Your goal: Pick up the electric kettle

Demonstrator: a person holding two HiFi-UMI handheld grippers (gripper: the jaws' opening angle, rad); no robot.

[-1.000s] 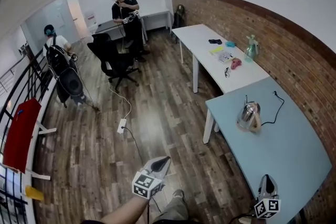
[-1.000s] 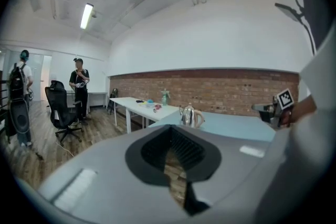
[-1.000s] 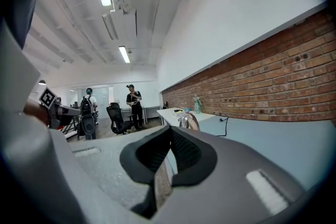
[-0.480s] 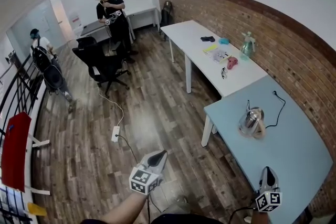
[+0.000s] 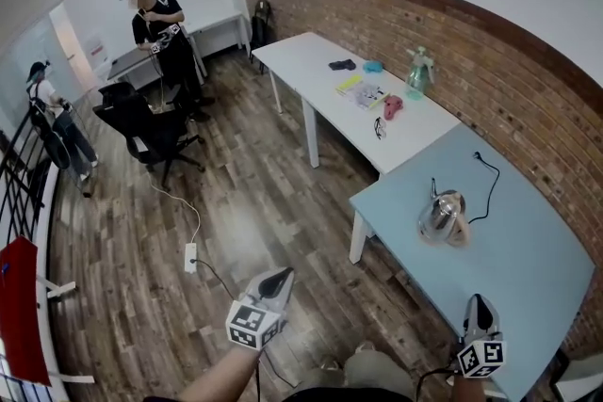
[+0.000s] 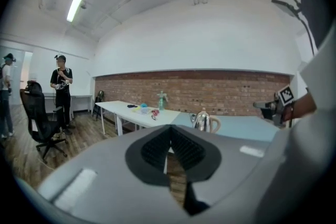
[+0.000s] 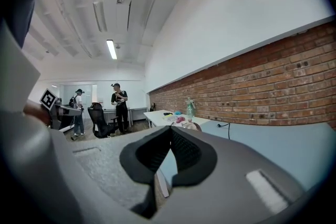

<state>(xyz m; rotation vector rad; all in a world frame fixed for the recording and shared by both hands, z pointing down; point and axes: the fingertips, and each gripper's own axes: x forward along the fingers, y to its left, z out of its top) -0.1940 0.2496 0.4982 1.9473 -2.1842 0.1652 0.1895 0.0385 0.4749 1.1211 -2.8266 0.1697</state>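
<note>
The left gripper (image 5: 285, 276) is clenched with nothing in it, its two dark pads pressed flat together in the left gripper view (image 6: 169, 139), and it hangs over the wooden floor (image 5: 273, 202). The right gripper (image 5: 478, 302) is likewise closed tight and empty (image 7: 170, 136), held above the near end of the pale blue table (image 5: 537, 278). Each carries a cube of black-and-white square markers (image 5: 250, 325); they show only patterns, no letters.

The electric kettle (image 5: 441, 217) stands upright on that blue table, well ahead of both grippers, its shiny body towards the floor-side edge. A black cord (image 5: 490, 179) lies just behind it, trailing towards the brick wall (image 5: 452, 33). Farther along, a white table (image 5: 311, 61) bears a green spray bottle (image 5: 417, 71) and small items whose print is too small to read.
</note>
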